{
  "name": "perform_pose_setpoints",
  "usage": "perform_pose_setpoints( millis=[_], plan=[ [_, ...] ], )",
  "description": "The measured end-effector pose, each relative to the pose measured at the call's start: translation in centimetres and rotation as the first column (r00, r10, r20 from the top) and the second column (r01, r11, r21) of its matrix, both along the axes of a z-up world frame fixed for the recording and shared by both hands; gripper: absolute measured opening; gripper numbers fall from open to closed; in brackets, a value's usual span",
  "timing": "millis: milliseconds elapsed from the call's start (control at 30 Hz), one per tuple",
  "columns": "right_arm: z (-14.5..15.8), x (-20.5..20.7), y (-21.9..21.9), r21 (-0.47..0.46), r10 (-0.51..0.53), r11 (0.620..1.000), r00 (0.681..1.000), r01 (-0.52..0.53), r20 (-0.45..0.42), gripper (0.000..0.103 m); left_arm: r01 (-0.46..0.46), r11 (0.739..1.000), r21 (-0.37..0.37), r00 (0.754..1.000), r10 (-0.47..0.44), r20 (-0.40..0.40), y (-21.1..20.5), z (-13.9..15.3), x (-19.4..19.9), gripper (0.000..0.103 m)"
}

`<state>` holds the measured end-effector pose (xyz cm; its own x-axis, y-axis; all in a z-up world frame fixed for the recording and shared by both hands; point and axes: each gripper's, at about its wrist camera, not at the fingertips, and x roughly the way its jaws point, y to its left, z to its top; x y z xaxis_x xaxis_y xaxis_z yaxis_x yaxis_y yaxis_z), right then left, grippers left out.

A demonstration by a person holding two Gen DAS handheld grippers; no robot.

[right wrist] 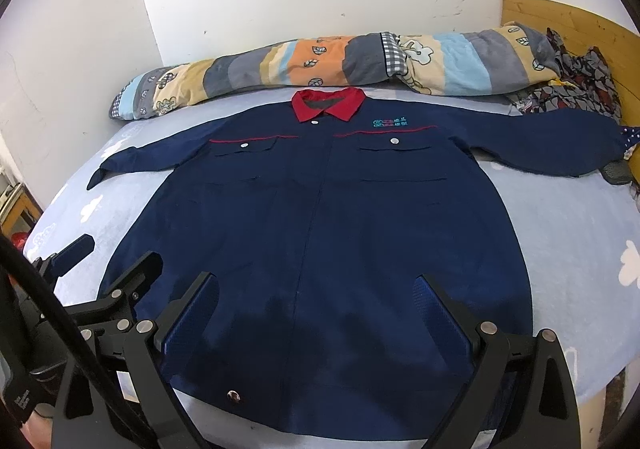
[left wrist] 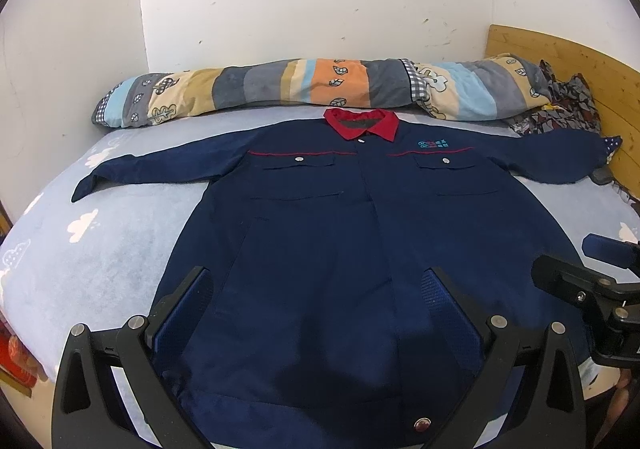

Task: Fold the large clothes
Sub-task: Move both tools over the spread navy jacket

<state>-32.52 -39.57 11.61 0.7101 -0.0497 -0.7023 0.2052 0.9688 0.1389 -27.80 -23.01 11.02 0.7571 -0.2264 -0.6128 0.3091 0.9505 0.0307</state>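
Observation:
A large navy work jacket (left wrist: 340, 233) with a red collar (left wrist: 362, 123) lies flat, front up, on the bed, both sleeves spread out to the sides. It also shows in the right wrist view (right wrist: 320, 217). My left gripper (left wrist: 320, 285) is open and empty above the jacket's lower left part near the hem. My right gripper (right wrist: 320, 289) is open and empty above the lower right part. The right gripper shows at the right edge of the left wrist view (left wrist: 592, 269). The left gripper shows at the left of the right wrist view (right wrist: 108, 261).
The bed has a light blue sheet (left wrist: 100, 257) with white clouds. A rolled striped quilt (left wrist: 304, 89) lies along the white wall behind the collar. Patterned cloth (left wrist: 560, 105) is piled by the wooden headboard (left wrist: 608, 89) at the right. A dark object (right wrist: 616, 171) lies by the right cuff.

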Motion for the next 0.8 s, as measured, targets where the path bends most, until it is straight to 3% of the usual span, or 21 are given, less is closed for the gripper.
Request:
perform_pose_setpoints(
  millis=[800],
  plan=[
    [-0.30, -0.53, -0.36, -0.003, -0.006, 1.000, 1.000, 0.006, 0.002, 0.100, -0.004, 1.000, 0.025, 1.000, 0.003, 0.022, 0.46, 0.20, -0.33, 0.103]
  ],
)
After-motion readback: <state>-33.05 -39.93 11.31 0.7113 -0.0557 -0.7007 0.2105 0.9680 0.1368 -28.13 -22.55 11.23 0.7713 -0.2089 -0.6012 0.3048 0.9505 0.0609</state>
